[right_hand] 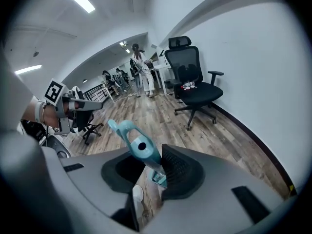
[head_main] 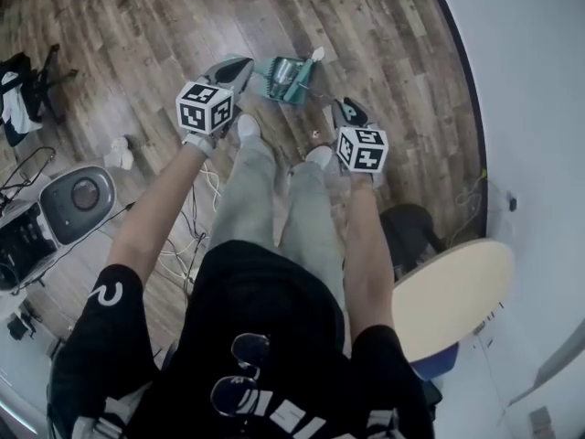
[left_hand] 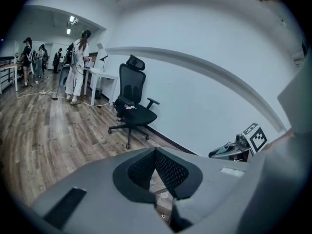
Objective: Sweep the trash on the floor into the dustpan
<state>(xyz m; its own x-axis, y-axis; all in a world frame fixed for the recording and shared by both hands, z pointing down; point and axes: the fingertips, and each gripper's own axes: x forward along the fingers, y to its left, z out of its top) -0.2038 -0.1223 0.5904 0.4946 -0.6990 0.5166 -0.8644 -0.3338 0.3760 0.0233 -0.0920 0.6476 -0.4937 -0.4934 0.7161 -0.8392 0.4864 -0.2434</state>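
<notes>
Teal dustpan (head_main: 291, 80) stands on the floor just ahead of the feet, untouched. Right gripper (head_main: 348, 110) is part open and empty with the handle lined up in its gap; left gripper (head_main: 241, 67) is pinched closed on nothing. Risk: an off-centre grab on the upright handle likely tips the dustpan.

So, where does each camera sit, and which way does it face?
Head view: on the person's head, looking steeply down at the floor and teal dustpan; arms, legs, left gripper and right gripper show.
Left gripper view: on the left gripper, facing the office chair; its jaws, tips together, show.
Right gripper view: on the right gripper, facing the same chair; its parted jaws show.
Shared: both gripper views see that chair and each other's gripper.
</notes>
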